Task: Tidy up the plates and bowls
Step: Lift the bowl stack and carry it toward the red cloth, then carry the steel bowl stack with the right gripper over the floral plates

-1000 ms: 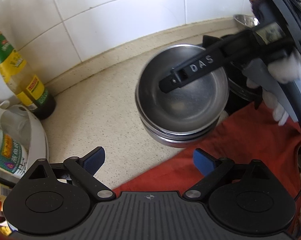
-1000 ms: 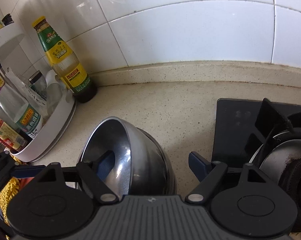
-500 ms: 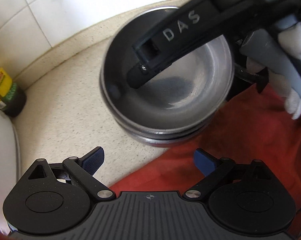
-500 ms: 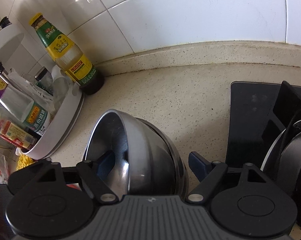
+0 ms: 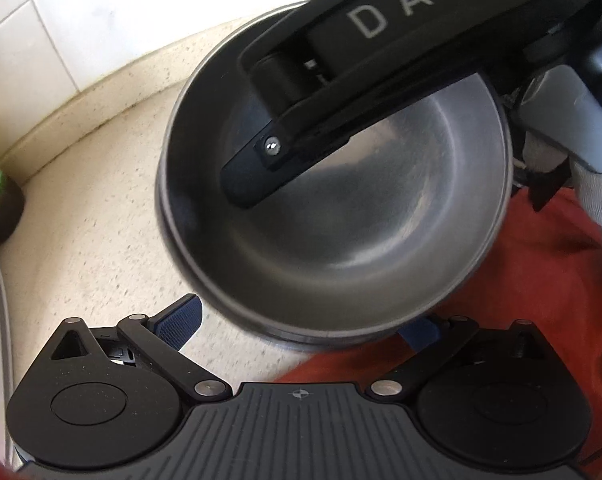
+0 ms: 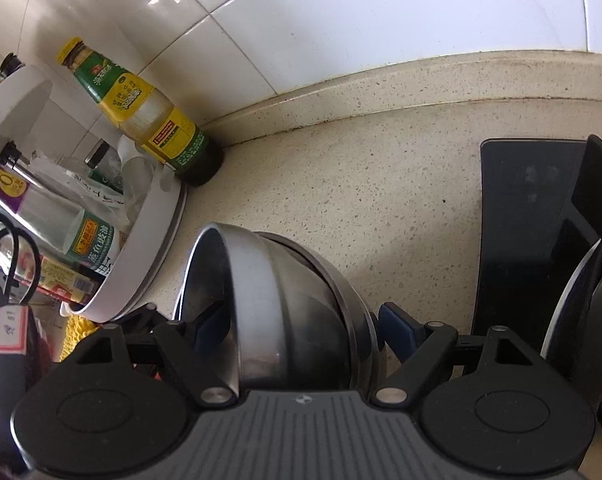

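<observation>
A stack of steel bowls (image 5: 341,216) sits on the speckled counter, partly on a red cloth (image 5: 533,280). My left gripper (image 5: 301,320) is open, its blue pads (image 5: 181,320) on either side of the stack's near rim. My right gripper (image 6: 297,328) is open with the bowls' rim (image 6: 269,304) between its fingers: the left pad is inside the top bowl and the right pad (image 6: 397,328) is outside, clear of the wall. Its black finger (image 5: 341,92) reaches over the bowl in the left wrist view.
A white round rack (image 6: 141,248) of sauce bottles stands at the left. A green and yellow bottle (image 6: 141,108) stands by the tiled wall. A black stove (image 6: 541,232) with a pan (image 6: 581,320) is at the right.
My left gripper has moved forward to the bowl stack, which now lies between its open fingers. My right gripper stays over the bowls' rim and has shifted a little.
</observation>
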